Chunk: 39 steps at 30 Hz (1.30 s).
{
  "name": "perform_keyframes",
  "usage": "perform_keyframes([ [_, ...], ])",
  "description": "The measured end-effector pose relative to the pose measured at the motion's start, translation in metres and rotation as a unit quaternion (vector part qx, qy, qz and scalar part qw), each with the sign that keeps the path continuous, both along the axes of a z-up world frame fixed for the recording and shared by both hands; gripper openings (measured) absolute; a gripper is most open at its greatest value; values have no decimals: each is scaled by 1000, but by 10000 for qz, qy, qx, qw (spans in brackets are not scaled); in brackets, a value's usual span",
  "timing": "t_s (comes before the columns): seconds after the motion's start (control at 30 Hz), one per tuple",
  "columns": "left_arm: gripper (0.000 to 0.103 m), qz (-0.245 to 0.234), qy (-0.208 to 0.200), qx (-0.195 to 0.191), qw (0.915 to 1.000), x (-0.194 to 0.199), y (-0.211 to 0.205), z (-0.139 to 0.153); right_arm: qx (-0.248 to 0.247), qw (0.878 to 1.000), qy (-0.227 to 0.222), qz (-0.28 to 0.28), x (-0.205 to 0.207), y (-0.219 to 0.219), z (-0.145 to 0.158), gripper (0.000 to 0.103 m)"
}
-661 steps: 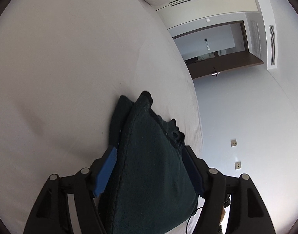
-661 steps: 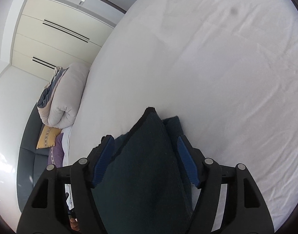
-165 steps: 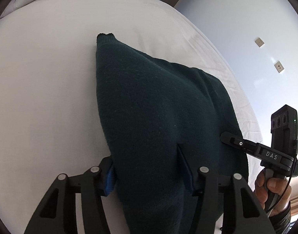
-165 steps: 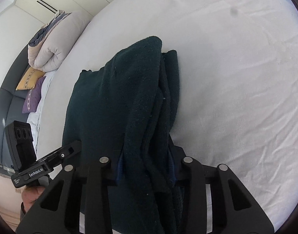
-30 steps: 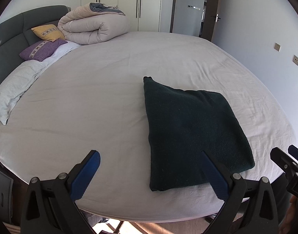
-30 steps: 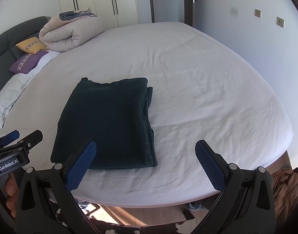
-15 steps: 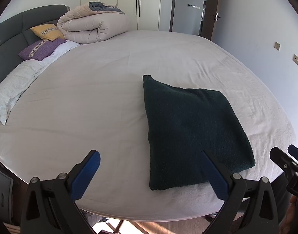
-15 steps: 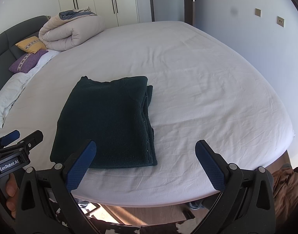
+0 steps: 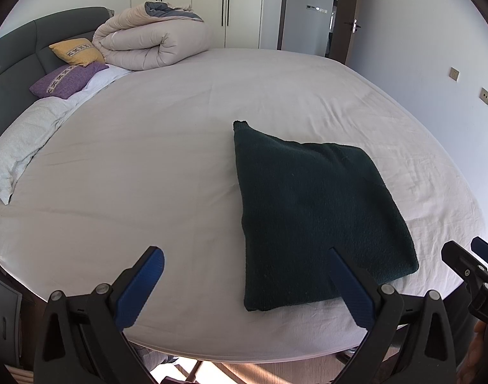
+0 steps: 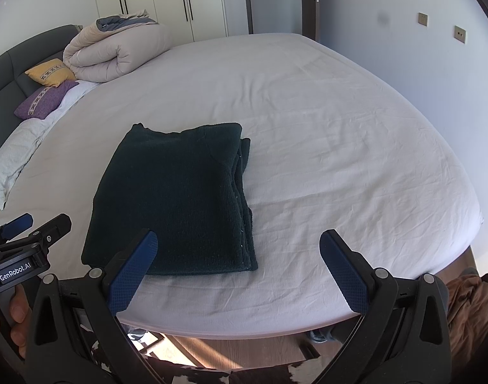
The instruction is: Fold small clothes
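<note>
A dark green knitted garment (image 9: pixel 314 211) lies folded into a flat rectangle on the white bed sheet (image 9: pixel 148 166), near the bed's front edge; it also shows in the right wrist view (image 10: pixel 177 198). My left gripper (image 9: pixel 244 284) is open and empty, held back from the bed edge with the garment ahead and to the right. My right gripper (image 10: pixel 237 265) is open and empty, held back from the edge with the garment ahead and to the left. Each gripper shows at the edge of the other's view: the right one (image 9: pixel 474 268), the left one (image 10: pixel 26 233).
A rolled beige duvet (image 9: pixel 151 41), a yellow cushion (image 9: pixel 76 51), a purple cushion (image 9: pixel 66 78) and a white pillow (image 9: pixel 17 150) lie at the bed's far left by the grey headboard. Wardrobe doors (image 10: pixel 167 0) and a doorway (image 9: pixel 311 12) stand behind. A brown cloth (image 10: pixel 468 300) lies on the floor right.
Over the last second both grippers have stayed open and almost still, back from the bed. The folded garment has not moved. Earlier, both grippers were shut on it.
</note>
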State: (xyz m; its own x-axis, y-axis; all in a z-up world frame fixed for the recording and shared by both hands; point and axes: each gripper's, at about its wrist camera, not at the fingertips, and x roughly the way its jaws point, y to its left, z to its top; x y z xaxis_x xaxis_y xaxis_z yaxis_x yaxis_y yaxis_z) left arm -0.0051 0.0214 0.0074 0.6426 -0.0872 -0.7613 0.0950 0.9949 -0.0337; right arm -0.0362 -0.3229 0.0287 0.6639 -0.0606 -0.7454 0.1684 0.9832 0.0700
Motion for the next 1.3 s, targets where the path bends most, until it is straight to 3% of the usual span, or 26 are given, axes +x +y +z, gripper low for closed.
perform_keyframes([
  [1.3, 103, -3, 49, 9, 10000, 0, 0, -4, 46, 10000, 72, 18, 1, -1, -7, 103],
])
